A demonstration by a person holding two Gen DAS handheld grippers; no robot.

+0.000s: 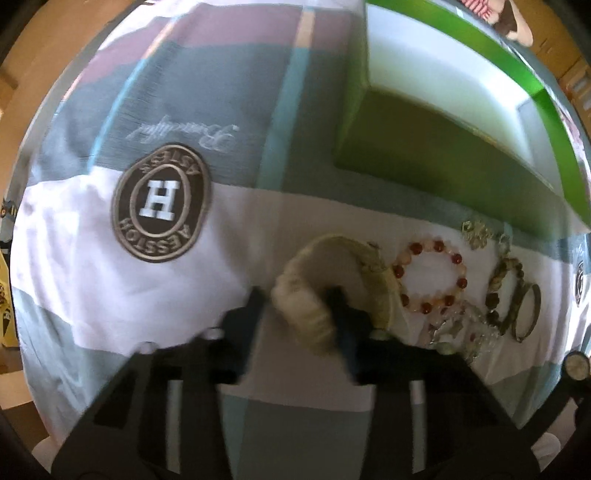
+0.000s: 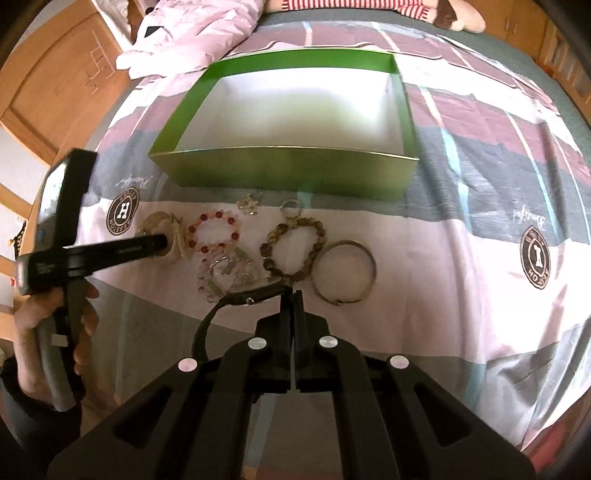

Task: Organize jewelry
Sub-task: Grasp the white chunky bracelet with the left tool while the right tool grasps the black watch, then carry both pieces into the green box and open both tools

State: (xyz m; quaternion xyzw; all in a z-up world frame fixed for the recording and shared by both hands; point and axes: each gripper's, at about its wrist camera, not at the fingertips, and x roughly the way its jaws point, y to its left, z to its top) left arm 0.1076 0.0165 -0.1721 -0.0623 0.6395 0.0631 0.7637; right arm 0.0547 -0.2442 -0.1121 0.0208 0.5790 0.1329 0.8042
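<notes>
Jewelry lies in a row on a striped bedspread in front of an open green box (image 2: 284, 173) with a bare white inside. My left gripper (image 1: 297, 299) points straight down on a thick cream bangle (image 1: 303, 317). One finger is inside the ring, the other outside, and they are shut on its band. The right wrist view shows this gripper (image 2: 164, 242) at the row's left end. My right gripper (image 2: 293, 295) is shut on a black watch (image 2: 251, 298), whose strap hangs down to the left above the bed.
A red-and-pale bead bracelet (image 2: 214, 232), a clear crystal bracelet (image 2: 225, 269), a brown bead bracelet (image 2: 291, 247), a metal bangle (image 2: 345, 273) and a small flower brooch (image 2: 251, 205) lie on the bedspread. A pink quilt (image 2: 192, 29) is bunched behind the box. A hand (image 2: 55, 325) holds the left gripper's handle.
</notes>
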